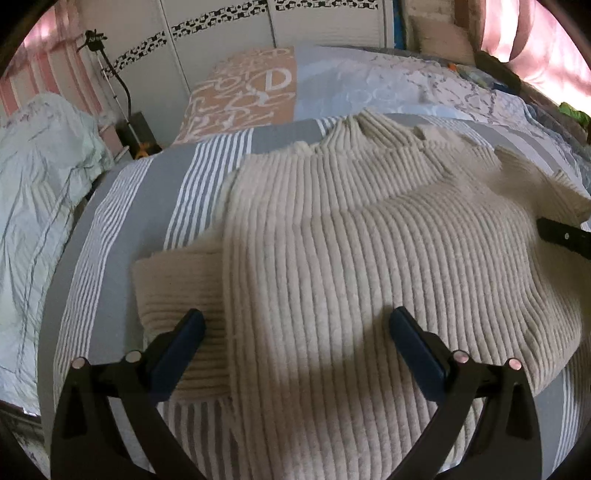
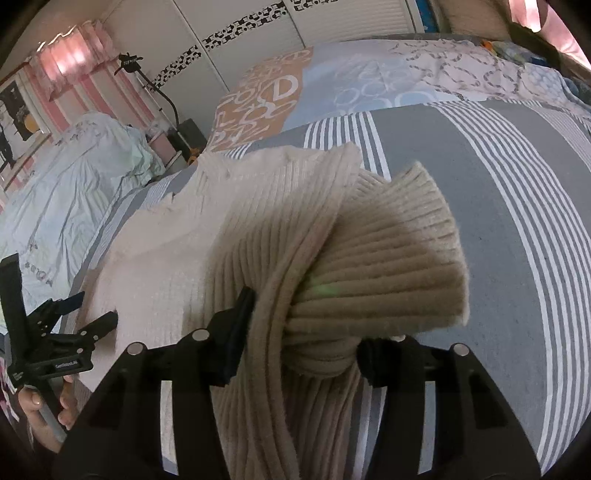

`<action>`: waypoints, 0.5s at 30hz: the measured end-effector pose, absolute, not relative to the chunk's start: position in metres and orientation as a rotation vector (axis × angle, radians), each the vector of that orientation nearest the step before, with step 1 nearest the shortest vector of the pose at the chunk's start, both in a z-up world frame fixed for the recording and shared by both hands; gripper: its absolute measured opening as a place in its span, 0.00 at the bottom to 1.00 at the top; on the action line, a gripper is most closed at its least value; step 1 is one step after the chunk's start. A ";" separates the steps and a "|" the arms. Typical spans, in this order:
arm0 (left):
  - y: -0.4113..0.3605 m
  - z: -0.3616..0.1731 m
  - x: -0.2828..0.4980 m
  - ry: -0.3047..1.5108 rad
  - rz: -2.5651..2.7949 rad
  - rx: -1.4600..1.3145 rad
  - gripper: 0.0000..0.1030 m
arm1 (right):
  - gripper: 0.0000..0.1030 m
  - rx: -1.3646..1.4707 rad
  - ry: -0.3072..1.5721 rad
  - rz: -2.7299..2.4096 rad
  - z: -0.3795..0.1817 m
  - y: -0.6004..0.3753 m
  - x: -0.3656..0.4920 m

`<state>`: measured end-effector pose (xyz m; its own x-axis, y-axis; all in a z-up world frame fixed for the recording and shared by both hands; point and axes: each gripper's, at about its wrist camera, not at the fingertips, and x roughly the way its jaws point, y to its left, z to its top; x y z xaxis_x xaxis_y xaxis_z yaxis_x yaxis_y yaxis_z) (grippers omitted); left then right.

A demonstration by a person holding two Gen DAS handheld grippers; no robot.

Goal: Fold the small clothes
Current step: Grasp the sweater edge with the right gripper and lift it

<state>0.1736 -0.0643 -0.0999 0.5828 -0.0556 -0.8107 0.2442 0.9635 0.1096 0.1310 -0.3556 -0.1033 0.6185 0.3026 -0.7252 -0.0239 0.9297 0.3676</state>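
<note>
A cream ribbed sweater [image 1: 351, 258] lies collar-away on the grey-and-white striped bedspread [image 1: 155, 206]. Its left sleeve [image 1: 177, 291] is folded in beside the body. My left gripper [image 1: 297, 328] hovers open over the sweater's lower part, one finger above the sleeve cuff and the other above the body. My right gripper [image 2: 306, 343] is shut on the sweater's [image 2: 207, 236] right side, lifting a bunch of fabric with the right sleeve cuff [image 2: 417, 251] fanned out above the bed. In the left wrist view the lifted sleeve [image 1: 546, 184] is blurred.
A patterned quilt [image 1: 332, 85] covers the far part of the bed, in front of white wardrobe doors [image 1: 221, 33]. To the left are a pale green crumpled cover [image 1: 40, 155] and a stand with a bent arm [image 1: 122, 85]. A hand [image 2: 37, 402] holds the left gripper [image 2: 92, 308].
</note>
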 end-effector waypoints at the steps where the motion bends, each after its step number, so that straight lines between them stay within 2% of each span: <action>1: -0.064 -0.100 0.173 0.932 -0.177 0.219 0.98 | 0.52 0.341 0.894 0.195 -0.104 -0.356 0.132; 5: -0.065 -0.098 0.171 0.932 -0.176 0.234 0.98 | 0.56 0.363 0.920 0.200 -0.107 -0.360 0.137; 7: -0.064 -0.096 0.169 0.928 -0.173 0.239 0.98 | 0.65 0.399 0.929 0.172 -0.105 -0.366 0.133; 12: -0.060 -0.094 0.166 0.907 -0.157 0.265 0.98 | 0.72 0.421 0.907 0.154 -0.113 -0.372 0.118; 14: -0.060 -0.094 0.167 0.908 -0.154 0.269 0.98 | 0.64 0.414 0.902 0.164 -0.113 -0.368 0.122; 15: -0.060 -0.094 0.167 0.906 -0.153 0.269 0.98 | 0.54 0.413 0.900 0.175 -0.113 -0.366 0.125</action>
